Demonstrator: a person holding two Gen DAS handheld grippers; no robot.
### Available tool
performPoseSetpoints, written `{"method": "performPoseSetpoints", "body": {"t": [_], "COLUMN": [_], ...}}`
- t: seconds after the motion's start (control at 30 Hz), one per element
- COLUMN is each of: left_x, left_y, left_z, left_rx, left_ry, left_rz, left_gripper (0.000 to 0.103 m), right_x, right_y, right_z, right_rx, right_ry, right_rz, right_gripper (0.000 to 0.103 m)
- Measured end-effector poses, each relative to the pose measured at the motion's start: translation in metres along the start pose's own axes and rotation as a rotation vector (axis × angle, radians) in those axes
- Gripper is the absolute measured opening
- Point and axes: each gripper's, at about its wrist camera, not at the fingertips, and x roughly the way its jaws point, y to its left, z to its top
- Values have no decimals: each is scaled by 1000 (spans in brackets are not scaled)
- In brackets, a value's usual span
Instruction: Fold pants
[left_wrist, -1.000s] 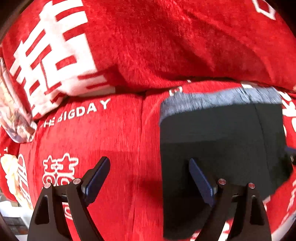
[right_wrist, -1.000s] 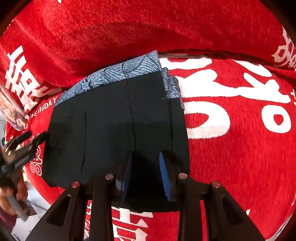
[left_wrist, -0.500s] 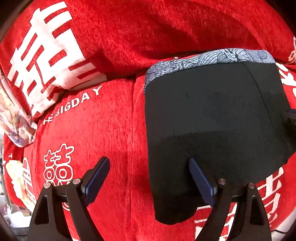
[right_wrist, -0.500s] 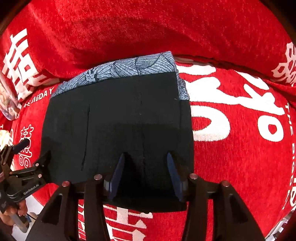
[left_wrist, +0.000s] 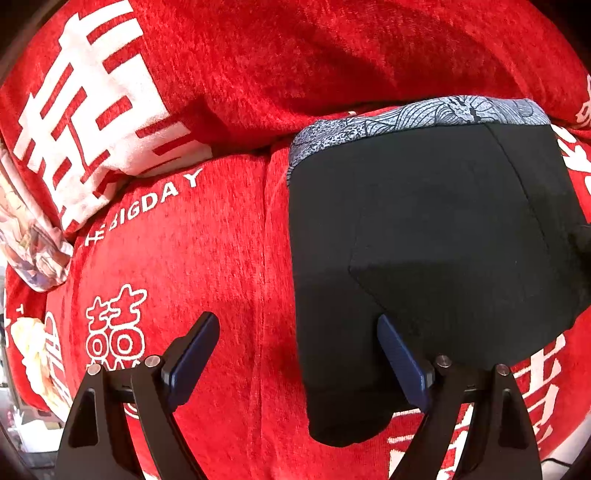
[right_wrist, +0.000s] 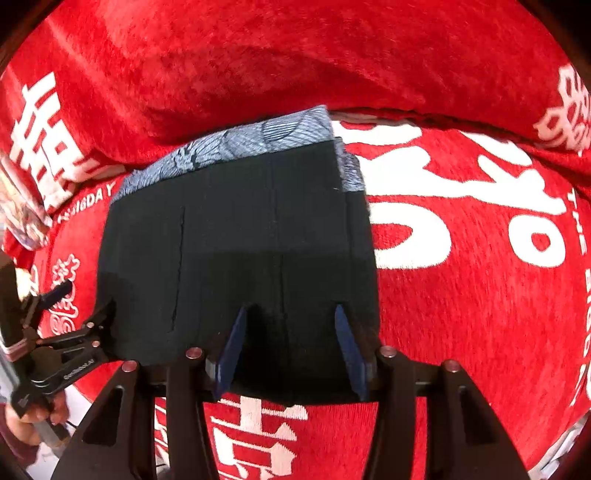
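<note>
- there, your right gripper (right_wrist: 290, 354), jaws opening, stood low in the frame over the folded pants (right_wrist: 240, 251), pads off the cloth.
- your left gripper (left_wrist: 299, 354) gaped wide, empty, at the pants' left edge on the red cover (left_wrist: 207, 258).

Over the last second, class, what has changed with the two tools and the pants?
The right tool has opened, its jaws still widening, releasing the folded black pants. The left tool dropped slightly toward the pants' left edge, staying wide open. The pants stayed folded on the red cover.
</note>
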Motion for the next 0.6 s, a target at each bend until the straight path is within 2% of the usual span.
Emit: {"method": "performPoseSetpoints", "body": {"t": [0.07,0.2,0.6], "left_x": [0,0,1], "left_y": [-1,-3,-2], "left_z": [0,0,0], "left_rx": [6,14,12], "left_ry": [-2,-3,-2], "left_rz": [6,13,16], "left_gripper": [89,89,89], "right_x": [-2,0,6], "right_y": [-9,-25,-26], "right_z": [-1,-5,-9], "right_rx": [43,117,141], "right_ry": [6,26,40], "right_rz": [-1,41,48], "right_gripper": [61,65,68]}}
